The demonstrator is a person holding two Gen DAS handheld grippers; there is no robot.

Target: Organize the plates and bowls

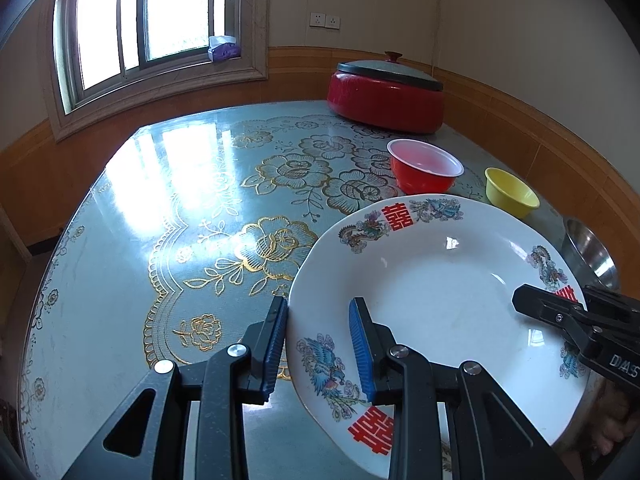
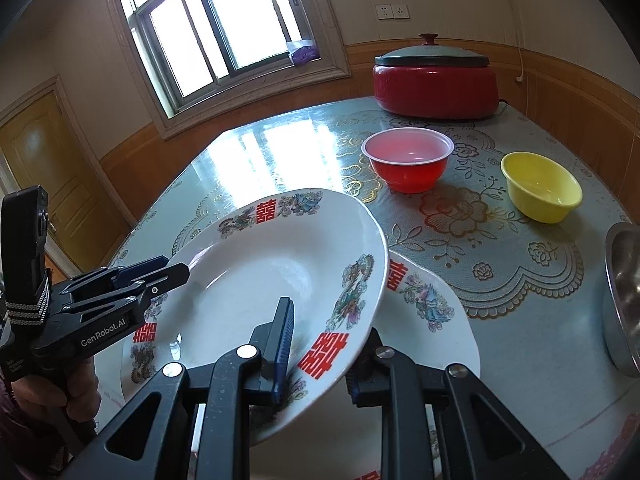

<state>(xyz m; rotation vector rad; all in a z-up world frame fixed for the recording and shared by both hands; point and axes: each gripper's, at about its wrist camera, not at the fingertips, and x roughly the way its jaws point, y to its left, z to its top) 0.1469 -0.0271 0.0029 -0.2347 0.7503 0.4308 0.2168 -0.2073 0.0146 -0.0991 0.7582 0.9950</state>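
A glossy white ceramic plate (image 2: 280,264), round and shallow-welled, with red double-happiness characters and dragon-and-phoenix motifs on its broad rim, is held tilted above the bench (image 2: 520,320) by both tools. The left hand-held gripper (image 1: 320,344) is clamped on the plate's near-left rim, one ribbed blue pad (image 1: 362,344) lying on the upper face and the other against the edge from outside. The right hand-held gripper (image 2: 320,344) is closed on the opposite rim, one blue-padded finger on the upper face and the other hidden beneath the plate. A second plate (image 2: 432,312) of the same pattern lies flat on the bench directly beneath, partly covered by the raised one. The bench is covered by a smooth, reflective pale-blue cloth printed with gold-outlined flowers. Farther back, a translucent red plastic bowl (image 2: 408,164) with a white rolled lip and a small opaque yellow plastic bowl (image 2: 540,186) are seen standing apart from each other. The curved wall of a brushed stainless-steel bowl (image 2: 624,300) is cut off at the right edge. A low, round red cooker (image 2: 436,88) with a grey domed lid and red knob is set at the far side.
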